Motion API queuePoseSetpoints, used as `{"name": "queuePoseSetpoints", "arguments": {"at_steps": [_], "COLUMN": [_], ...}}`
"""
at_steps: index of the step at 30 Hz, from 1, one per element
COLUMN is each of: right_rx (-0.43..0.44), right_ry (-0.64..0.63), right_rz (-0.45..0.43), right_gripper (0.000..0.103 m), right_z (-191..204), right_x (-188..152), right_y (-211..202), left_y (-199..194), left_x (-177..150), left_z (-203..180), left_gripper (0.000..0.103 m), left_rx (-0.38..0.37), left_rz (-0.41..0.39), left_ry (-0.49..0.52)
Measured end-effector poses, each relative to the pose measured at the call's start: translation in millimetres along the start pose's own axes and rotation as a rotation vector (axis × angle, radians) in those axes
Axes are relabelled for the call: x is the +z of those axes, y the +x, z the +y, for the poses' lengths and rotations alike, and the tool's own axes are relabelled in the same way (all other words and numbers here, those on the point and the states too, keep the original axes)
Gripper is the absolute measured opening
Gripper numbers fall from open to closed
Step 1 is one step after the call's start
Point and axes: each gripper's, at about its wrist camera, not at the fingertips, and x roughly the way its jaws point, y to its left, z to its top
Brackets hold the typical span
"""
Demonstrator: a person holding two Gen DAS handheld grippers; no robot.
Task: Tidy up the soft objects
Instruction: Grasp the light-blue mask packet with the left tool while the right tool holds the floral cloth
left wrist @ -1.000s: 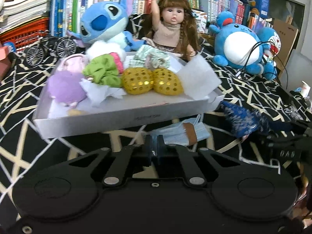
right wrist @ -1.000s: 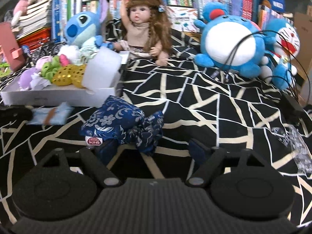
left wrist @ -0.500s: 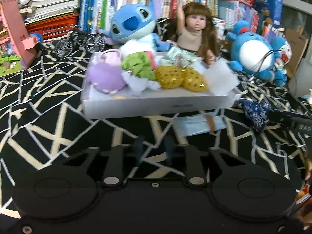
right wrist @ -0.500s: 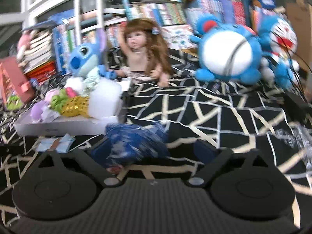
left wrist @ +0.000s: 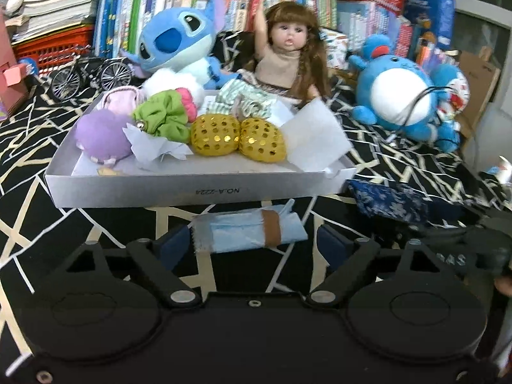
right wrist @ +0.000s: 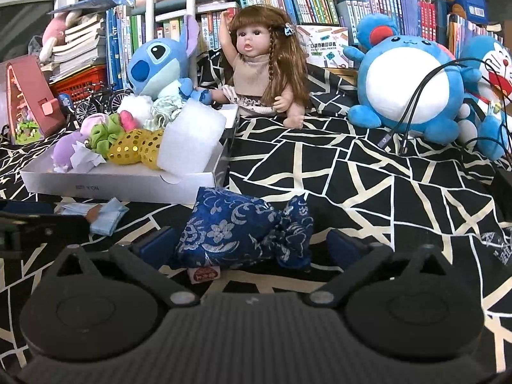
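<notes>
Bookshelves crowd the back, and below them a black cloth point(right wrist: 368, 172) with pale crisscross lines covers everything I work on. Going from the left, the white box point(left wrist: 198, 188) sits on that cloth, already crowded: a purple plush point(left wrist: 99, 136), a green scrunchie point(left wrist: 164, 118), two gold sequinned pouches point(left wrist: 236, 137) and a loose white sheet point(left wrist: 315, 136) leaning over its right edge. Just in front of the box lies the folded blue mask point(left wrist: 252, 228), bound by a brown band.

My left claw point(left wrist: 252, 244) is wide open, its blue pads on either side of the mask, gripping nothing. Further right, the blue floral pouch point(right wrist: 240, 230) lies on the cloth near the box's right corner, and my right claw point(right wrist: 246, 243) straddles it with the jaws spread and not yet pressing, as far as I can tell.

Here is what worries me. The mask is thin and flat, so if I close too high the pads may slide over it or pinch only the top fold, and it could unfold as it lifts. The pouch is slippery-looking brocade; a grip on its gathered right end alone might let the body sag and drop. Both claws sit near each other, so lifting together toward the box risks a bump. The white sheet could get knocked out.
</notes>
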Motion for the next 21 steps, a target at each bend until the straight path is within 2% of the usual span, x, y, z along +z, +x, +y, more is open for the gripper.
{"name": "queuePoseSetpoints", "arguments": {"at_steps": [8,21], "right_rx": [0.017,0.027], "right_ry": [0.014,0.015], "right_rz": [0.027,0.053], "right_gripper": [0.103,0.103], "right_z": [-3,-3], "right_x": [-1,-1], "right_y": [4,8], "left_y": [26,37], "left_x": [2,-3], "left_z": [-12,-22], "left_gripper": [0.089,0.092], "left_rx": [0.104,0.155], "left_rz": [0.013,-0.006], "left_ry": [-0.010,0.043]}}
